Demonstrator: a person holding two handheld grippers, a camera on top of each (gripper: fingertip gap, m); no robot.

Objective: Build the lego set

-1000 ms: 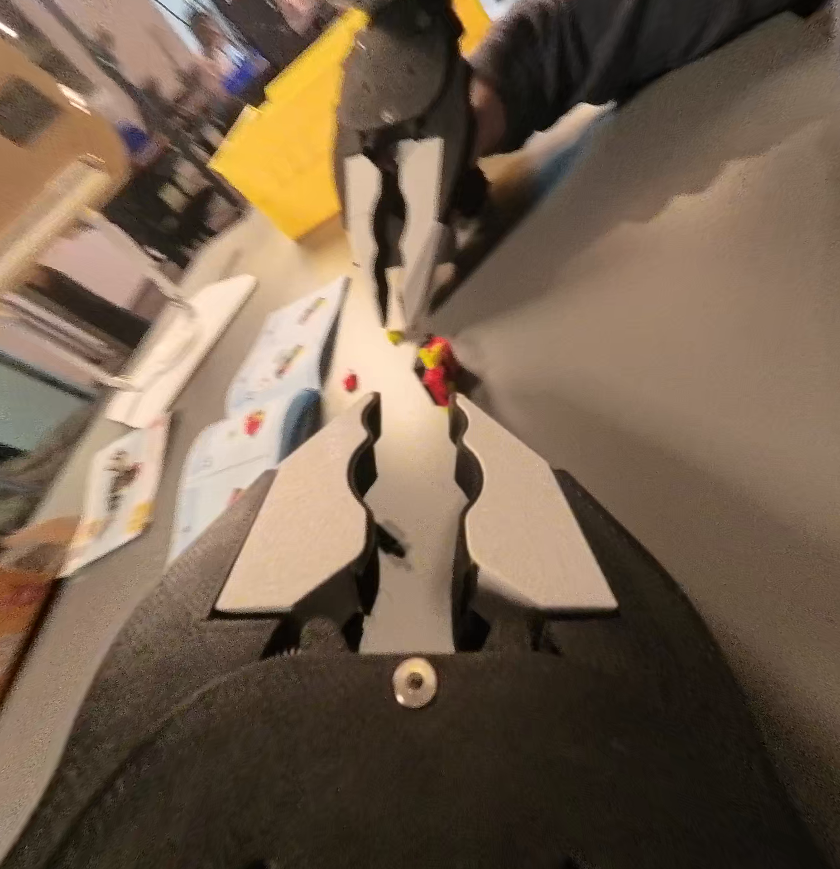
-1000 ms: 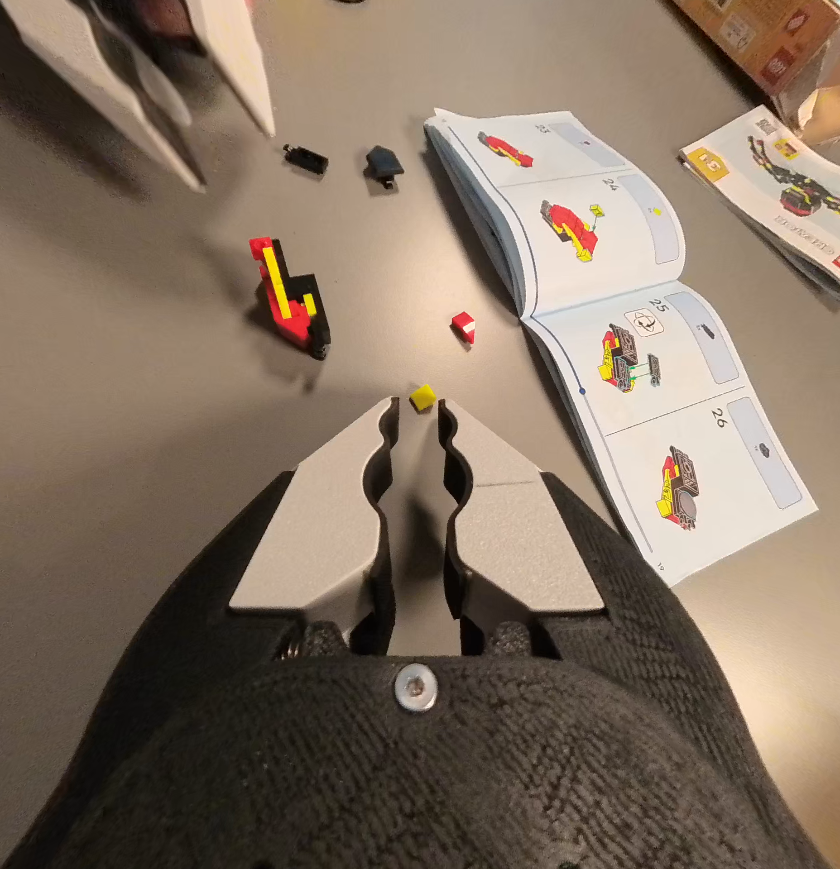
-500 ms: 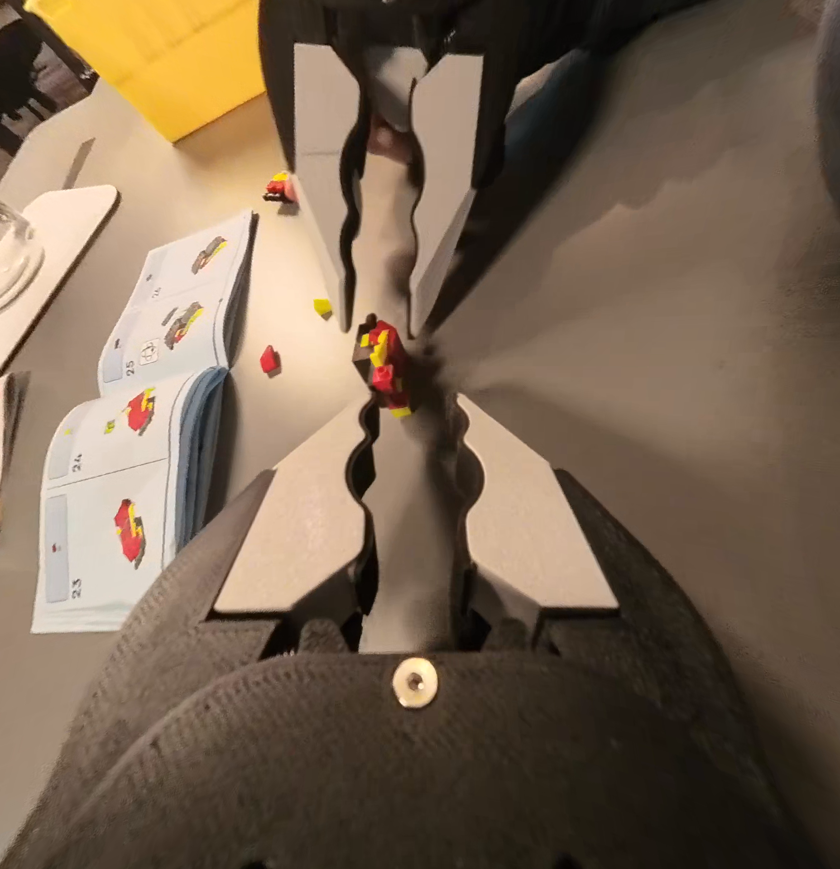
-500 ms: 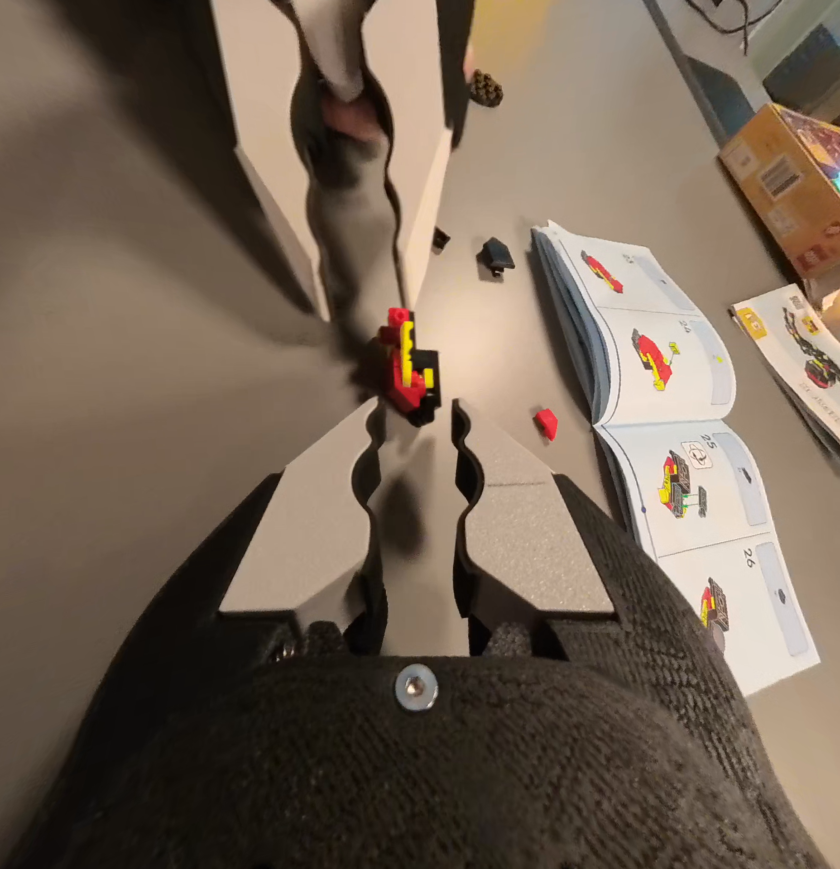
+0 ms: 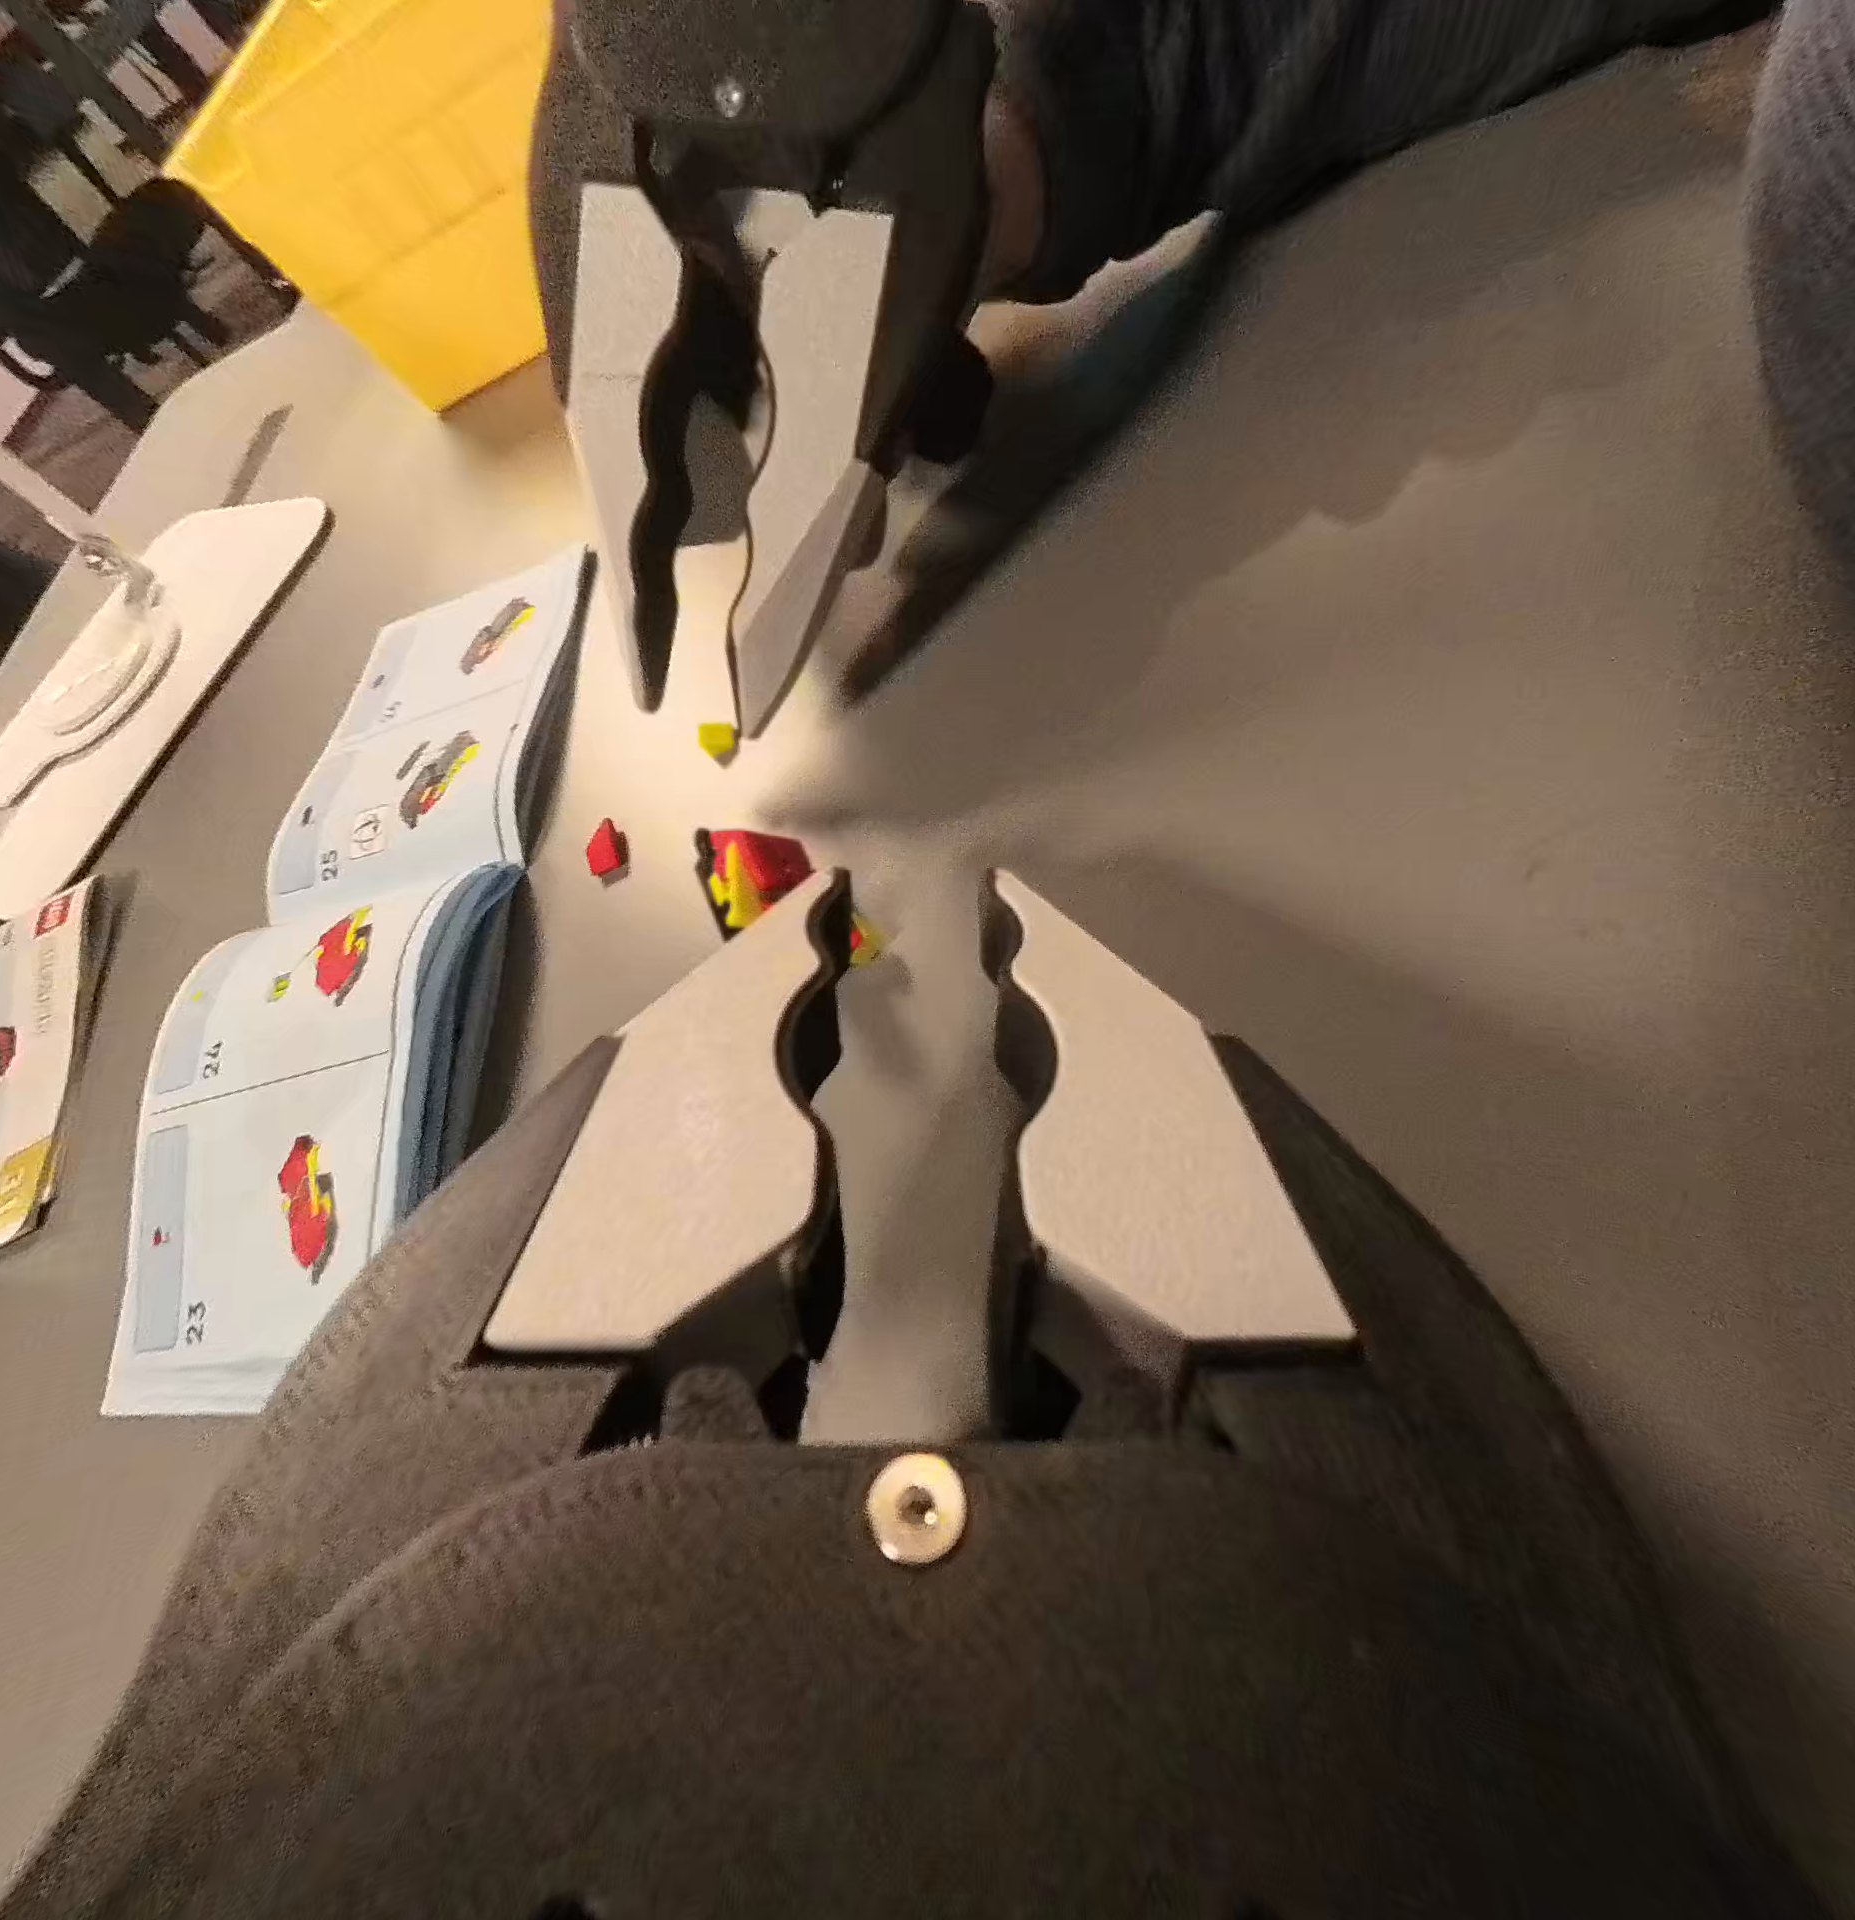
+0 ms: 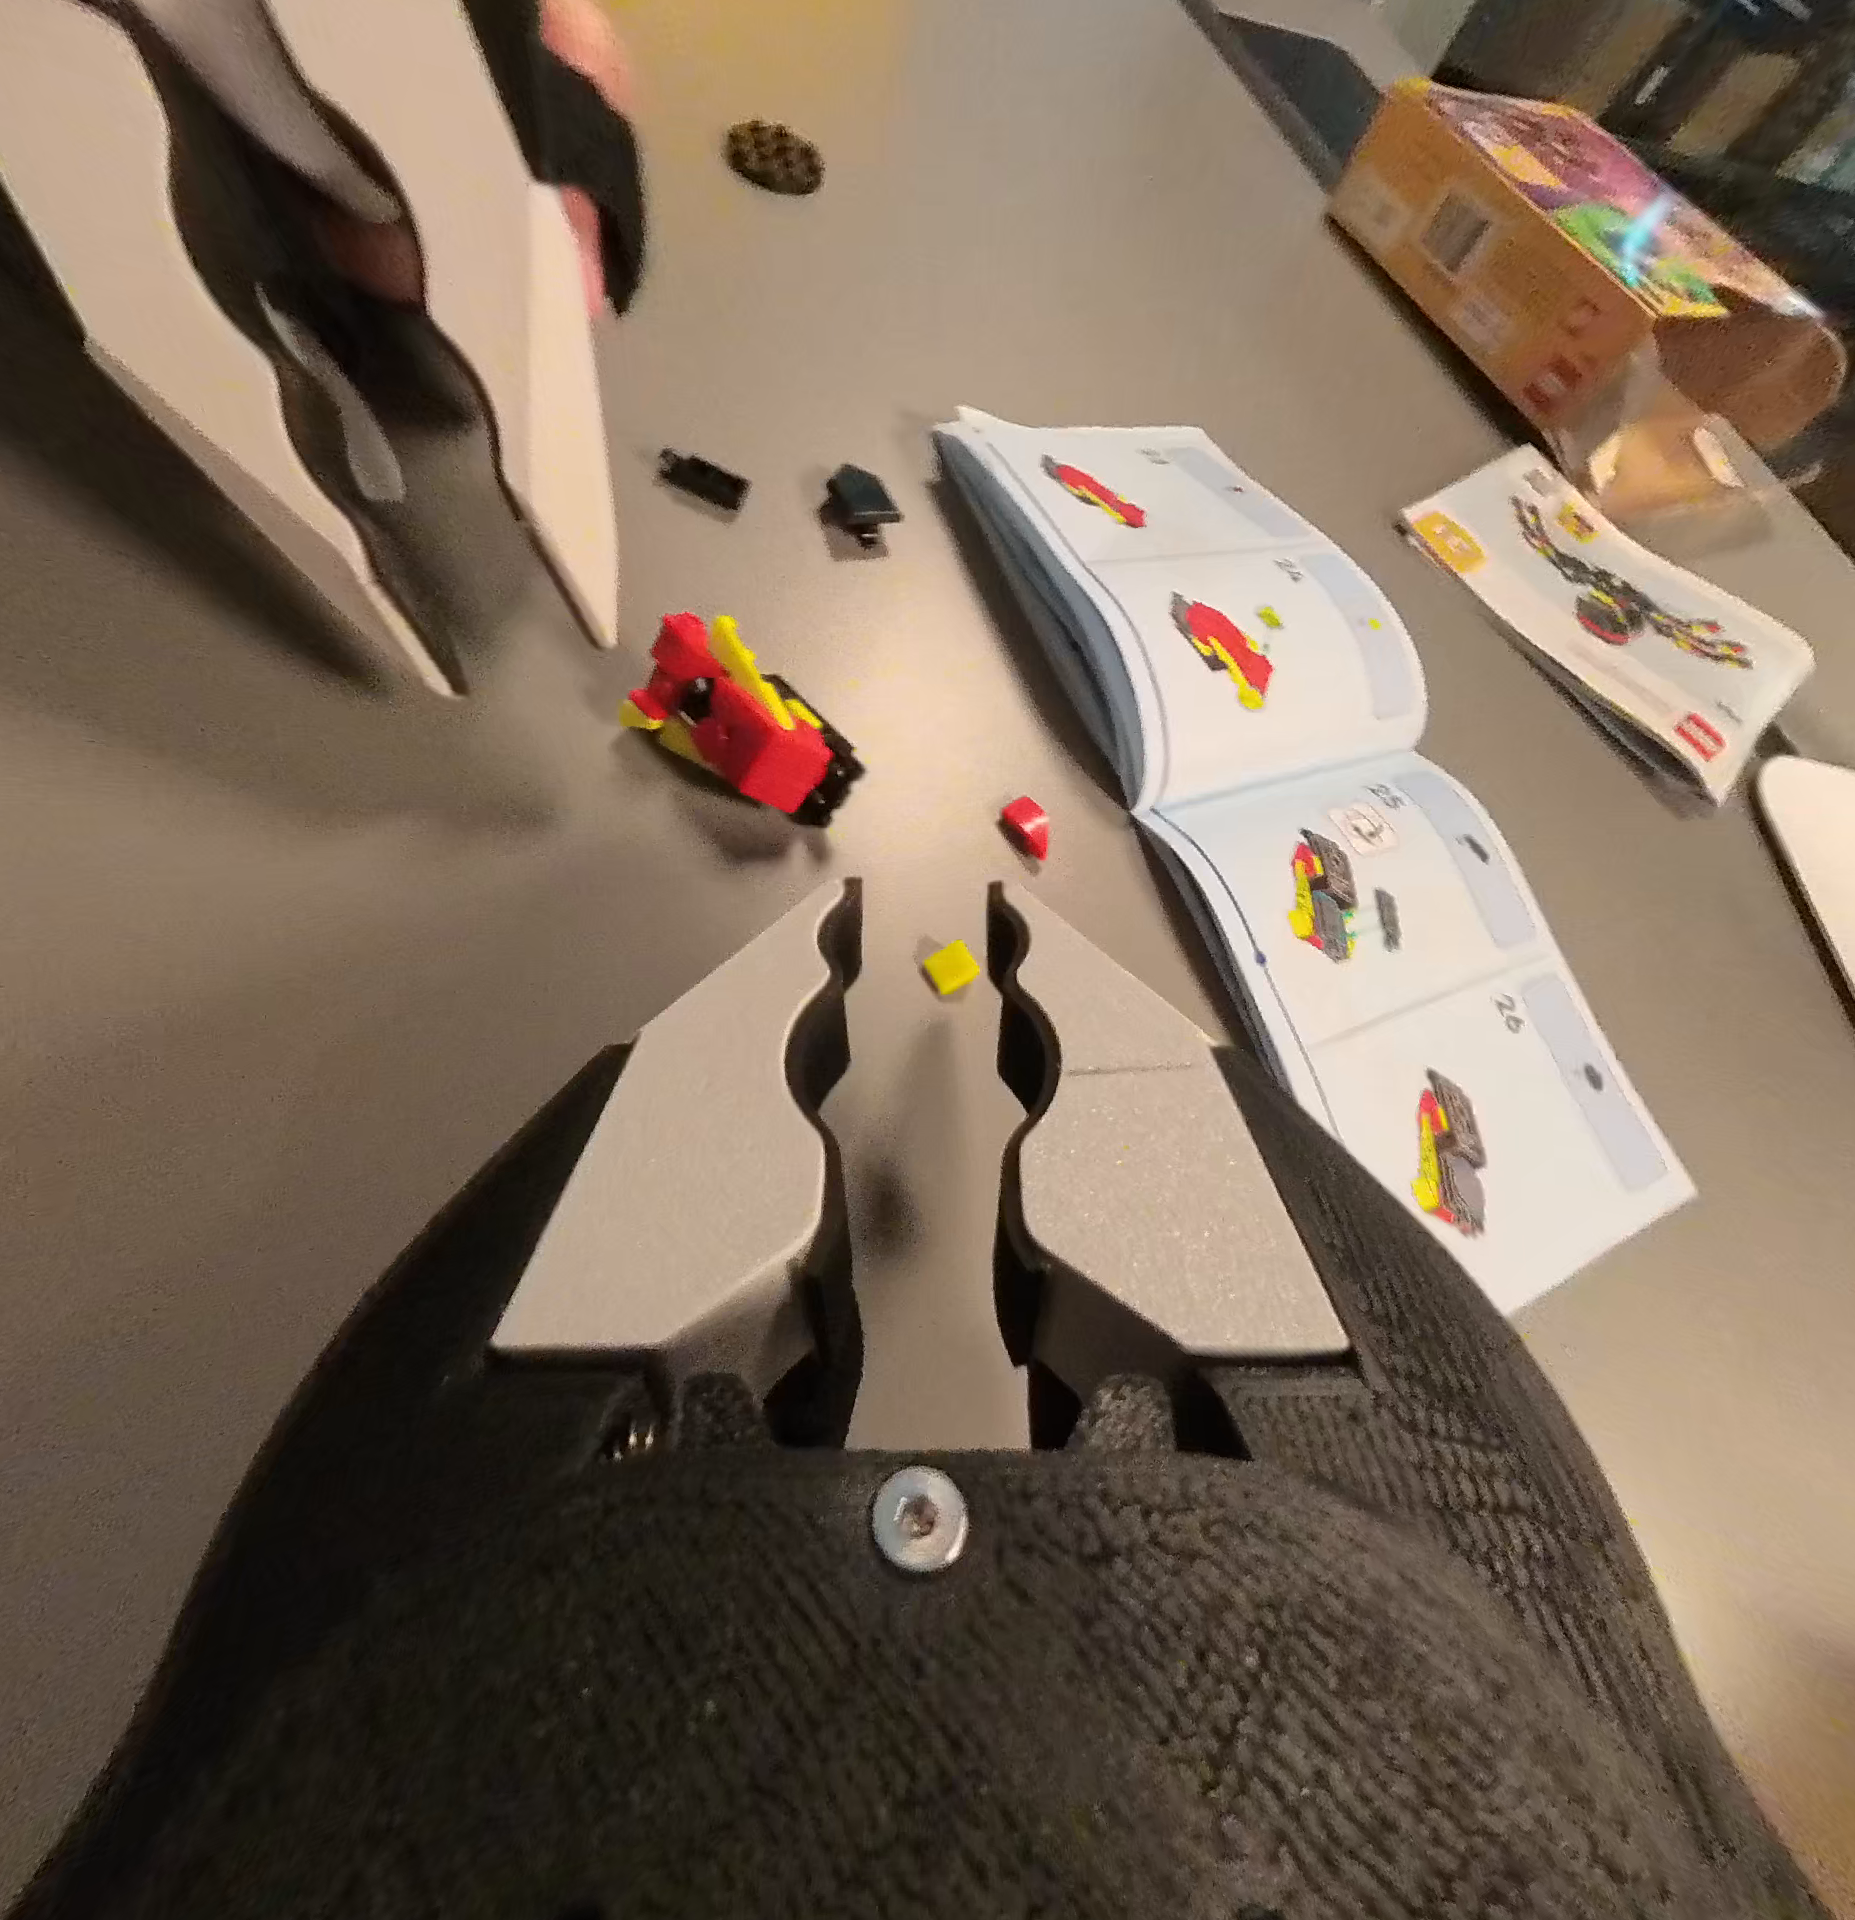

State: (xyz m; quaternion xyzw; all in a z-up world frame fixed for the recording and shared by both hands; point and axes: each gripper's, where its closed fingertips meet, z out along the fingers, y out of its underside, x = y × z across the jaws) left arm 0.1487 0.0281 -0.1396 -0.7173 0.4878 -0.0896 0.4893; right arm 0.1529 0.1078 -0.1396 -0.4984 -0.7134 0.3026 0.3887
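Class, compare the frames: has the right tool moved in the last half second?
Yes. Judged against the open booklet, the right tool has drawn back from the lego build; its open tips now flank the yellow tile.

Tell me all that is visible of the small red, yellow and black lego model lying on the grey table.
The small red, yellow and black lego model is a partly built assembly of glossy plastic bricks: mostly red, with thin yellow pieces sticking out and a black part along one end. It lies tilted on the grey table, touched by nothing else. It sits just off the open left gripper tips, beyond the open right gripper. In the left wrist view one left finger partly hides the model.
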